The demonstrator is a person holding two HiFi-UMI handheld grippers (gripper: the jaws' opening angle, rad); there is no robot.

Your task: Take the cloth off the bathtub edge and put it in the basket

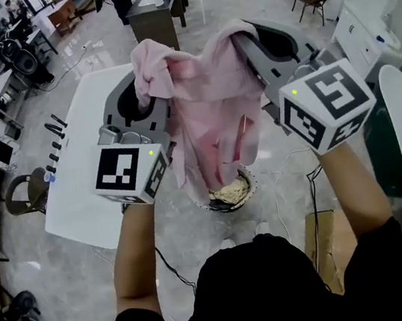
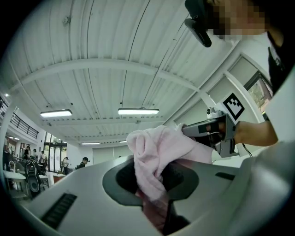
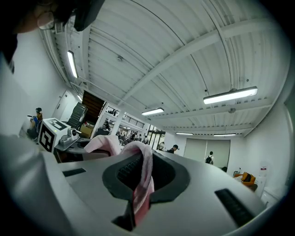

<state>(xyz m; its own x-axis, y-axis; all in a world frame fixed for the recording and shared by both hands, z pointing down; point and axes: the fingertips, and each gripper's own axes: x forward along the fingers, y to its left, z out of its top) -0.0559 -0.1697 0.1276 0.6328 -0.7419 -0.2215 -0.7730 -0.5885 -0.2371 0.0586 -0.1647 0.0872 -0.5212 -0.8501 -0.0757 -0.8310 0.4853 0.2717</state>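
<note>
**Spotter:** What have your tools got?

**Me:** Both are clamped on the cloth [image 1: 208,109]. My left tool [image 1: 146,89] pinches a thick bunch at one top corner, its jaws narrow around the wad. My right tool [image 1: 246,39] is almost fully closed on a thin fold at the other corner.

**Spotter:** How does the cloth lie from them?

**Me:** It spans tool to tool, side to side in the head view, and the rest hangs down between them. The basket [image 1: 249,184] sits on the floor right under the hanging end — I can't tell if they touch. Neither hand looks nearer.

**Spotter:** Next move?

**Me:** I'd judge a straight lowering — both tools together — then release over the basket.
</note>
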